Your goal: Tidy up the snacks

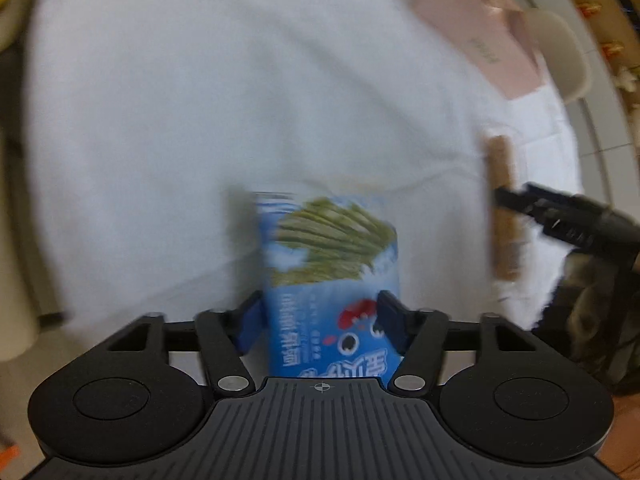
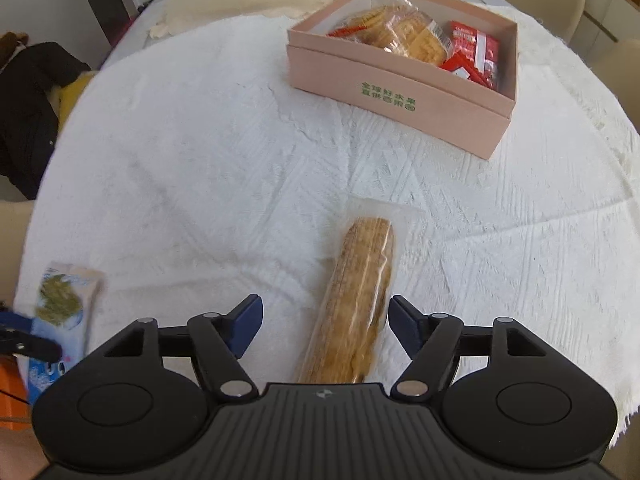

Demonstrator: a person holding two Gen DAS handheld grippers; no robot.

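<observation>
The blue plastic snack packet (image 1: 332,280), printed with green sticks, white lettering and a red-and-white cartoon face, sits between the blue pads of the left gripper (image 1: 320,326). The jaws are pinching it on both sides, near its lower end, and the packet stands up in front of the camera above the white textured cloth (image 1: 200,100) that covers the tabletop. This view is smeared by motion blur, so fine print on the packet cannot be read. In the right wrist view the same packet (image 2: 60,312) shows at the far left edge of the cloth, held by the left gripper's dark finger.

Further right lies the long clear-wrapped stack of golden-brown crackers (image 2: 356,312), flat on the cloth and pointing away from the camera, its sealed end furthest off. The right gripper (image 2: 325,330) straddles its near part: the jaws are spread, the right pad just beside the wrapper, the left pad clearly apart from it. From the left wrist view the same cracker stack (image 1: 504,208) appears at the right, with the right gripper's black finger at its side.

Beyond, towards the right, stands the open pink cardboard box (image 2: 400,92) with green lettering on its side. Inside it are a clear bag of round golden biscuits (image 2: 400,32) and, right of that, red snack sachets (image 2: 474,54).
</observation>
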